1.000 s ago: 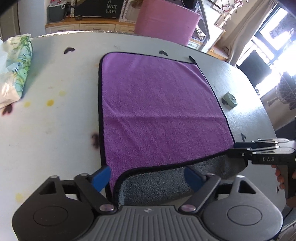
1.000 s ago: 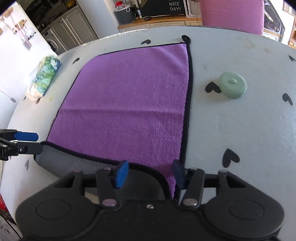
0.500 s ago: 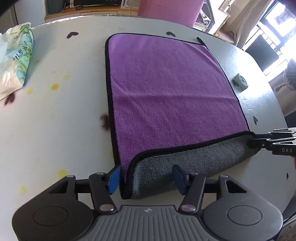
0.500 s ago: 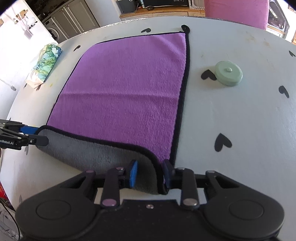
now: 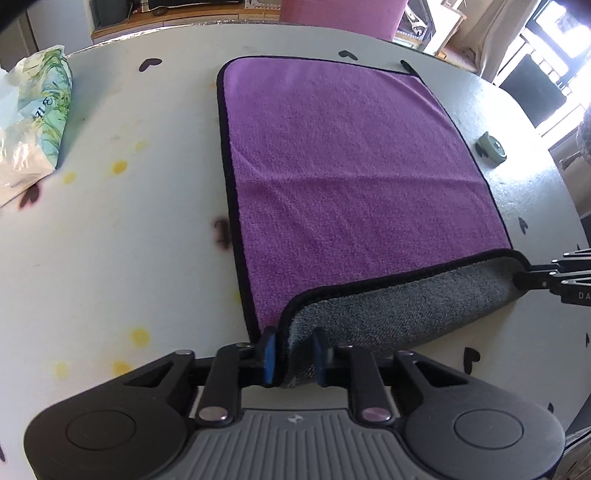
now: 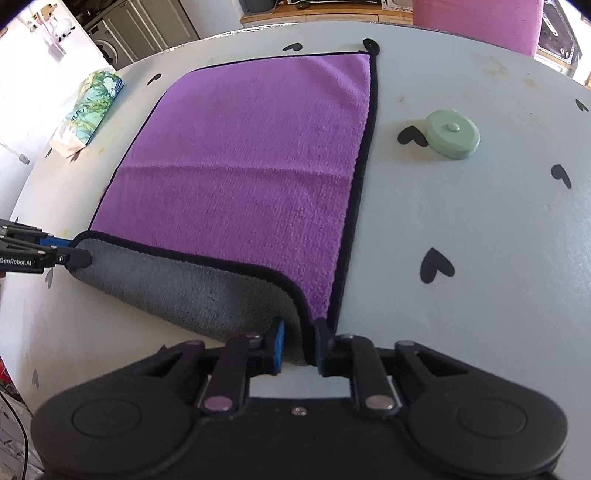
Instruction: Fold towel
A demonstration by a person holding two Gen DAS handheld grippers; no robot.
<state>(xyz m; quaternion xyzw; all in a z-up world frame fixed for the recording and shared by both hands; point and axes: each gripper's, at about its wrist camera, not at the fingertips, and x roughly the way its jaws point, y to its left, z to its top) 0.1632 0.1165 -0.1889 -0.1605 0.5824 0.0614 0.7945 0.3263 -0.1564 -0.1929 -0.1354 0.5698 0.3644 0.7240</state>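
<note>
A purple towel [image 5: 343,173] with a black hem and grey underside lies spread on the white table [image 5: 122,258]. It also shows in the right wrist view [image 6: 251,166]. Its near edge is lifted and curled over, grey side up. My left gripper [image 5: 293,354] is shut on the towel's near left corner. My right gripper [image 6: 299,345] is shut on the near right corner. Each gripper shows in the other's view, the right one [image 5: 524,280] and the left one [image 6: 79,258], pinching its end of the raised edge.
A green patterned tissue pack [image 5: 33,122] lies at the table's left. A round pale green disc [image 6: 452,134] sits right of the towel. Black heart marks dot the table. A pink chair [image 5: 340,14] stands beyond the far edge.
Both grippers have closed on the towel's near corners and lifted the near edge. The grey underside now curls higher and further over the purple side.
</note>
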